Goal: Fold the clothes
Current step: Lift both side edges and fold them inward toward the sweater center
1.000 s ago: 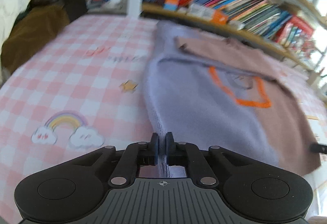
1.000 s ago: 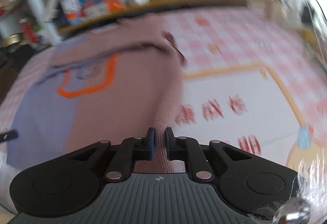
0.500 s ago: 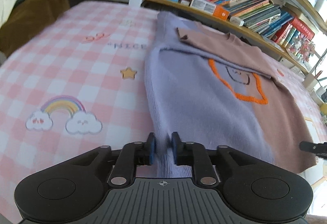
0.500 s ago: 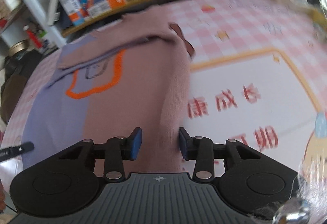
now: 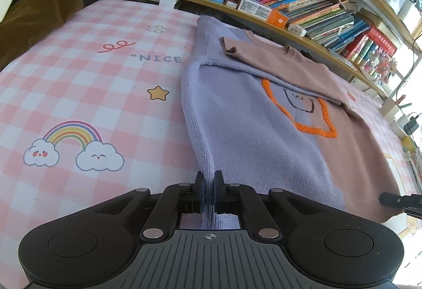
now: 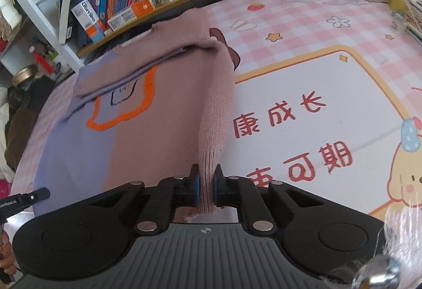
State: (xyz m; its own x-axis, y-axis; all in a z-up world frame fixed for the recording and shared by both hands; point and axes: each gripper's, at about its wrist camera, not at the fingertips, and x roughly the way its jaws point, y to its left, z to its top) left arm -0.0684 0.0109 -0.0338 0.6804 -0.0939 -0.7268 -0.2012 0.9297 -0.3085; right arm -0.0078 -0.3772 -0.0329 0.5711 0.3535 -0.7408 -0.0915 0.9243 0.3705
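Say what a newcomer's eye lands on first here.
The lilac-and-brown sweater with its orange star outline, spread mid-mat with both sleeves folded across the chest. Each near corner is pinched: left tongs on the lilac hem, right tongs on the brown. Around it, the pink checked mat with its rainbow print.

I read "NICE" point(image 5: 160, 59) printed in blue-grey capitals on the pink checked table mat point(image 5: 79, 72), left wrist view. Right wrist view: large red Chinese characters on the mat's white panel point(image 6: 303, 94), top row "康成长" point(image 6: 279, 115), lower row ending "可期" point(image 6: 320, 161). Book spines on the shelf are too small to read.
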